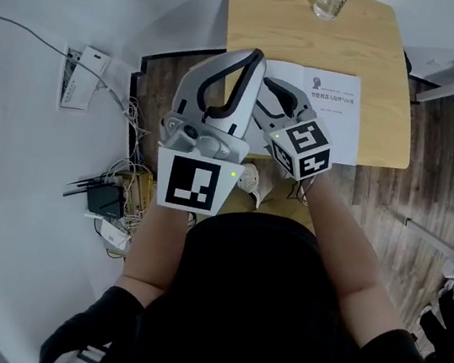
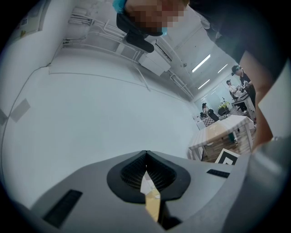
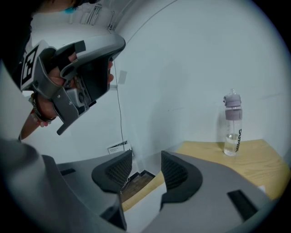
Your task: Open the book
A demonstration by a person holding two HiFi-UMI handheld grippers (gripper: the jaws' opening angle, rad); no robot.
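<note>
The left claw (image 2: 146, 166) was clenched. Its pads met with only a thin white and tan sliver in the slit below, too slight to call anything held, and it pointed up at a pale wall. The right claw (image 3: 146, 163) was released with nothing between its pads, hanging just above the white book (image 1: 333, 116). The book lay flat at the near edge of the wooden tabletop (image 1: 265, 20), upper centre of the head view, with its printed title showing. By my reading no page had been lifted, so the opening was all left to do. At the top edge stood a clear water bottle (image 3: 232, 129), partly filled.
</note>
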